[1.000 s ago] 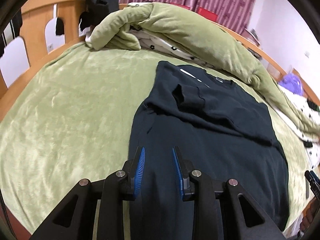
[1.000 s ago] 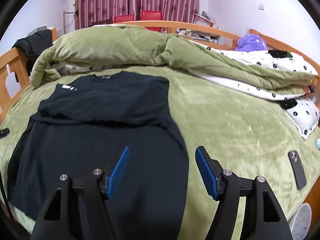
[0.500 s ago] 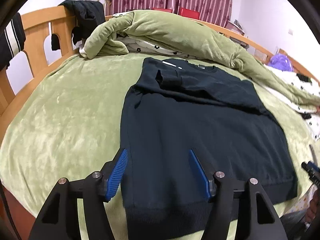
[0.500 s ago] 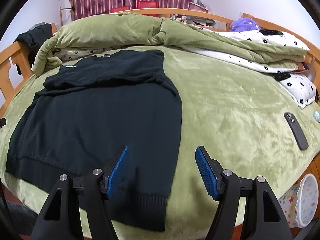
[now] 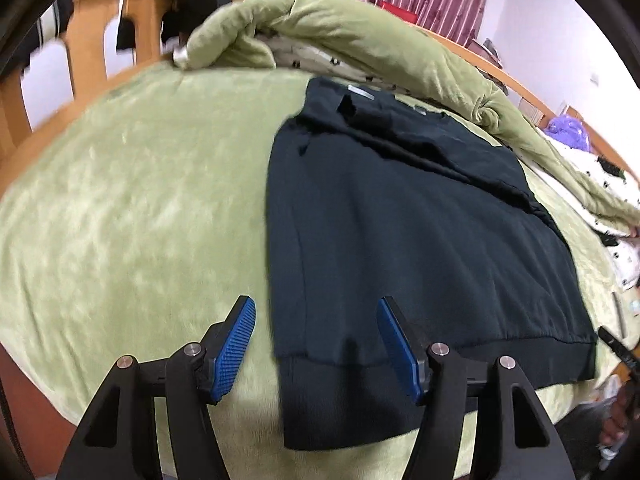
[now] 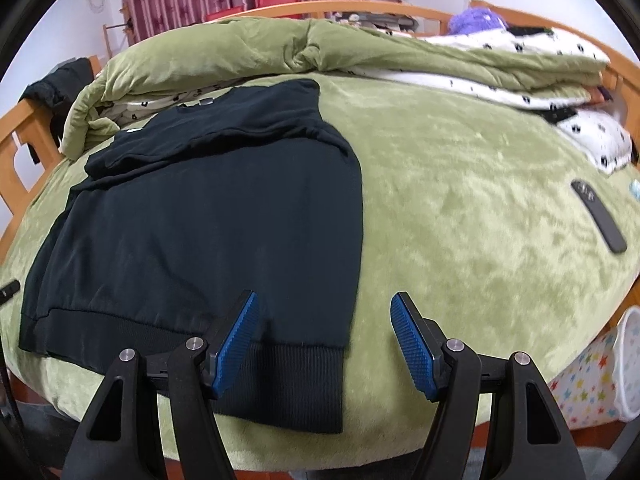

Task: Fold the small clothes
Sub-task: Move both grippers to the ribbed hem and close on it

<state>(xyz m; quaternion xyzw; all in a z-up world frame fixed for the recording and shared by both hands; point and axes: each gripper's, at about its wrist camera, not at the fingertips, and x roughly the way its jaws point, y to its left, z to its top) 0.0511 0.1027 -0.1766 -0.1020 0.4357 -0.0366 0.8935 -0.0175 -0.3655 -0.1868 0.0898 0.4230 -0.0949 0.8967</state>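
Sweatshirt (image 5: 400,240) (image 6: 208,224): dark, soft knit with a ribbed hem band, lying flat on the bed's plush green blanket (image 5: 132,208) (image 6: 460,220), its sleeves folded across the chest. The hem drapes over the mattress edge. The left hand-held gripper (image 5: 316,344) hangs with jaws spread wide over the hem's left corner, its ridged blue pads (image 5: 234,344) gripping nothing. The right hand-held gripper (image 6: 324,344) is equally wide at the right hem corner, also empty. A rumpled green quilt (image 6: 240,48) is heaped behind. A slim dark phone (image 6: 598,216) lies apart on the blanket. Motion blur softens the wooden bed rail (image 5: 92,12).
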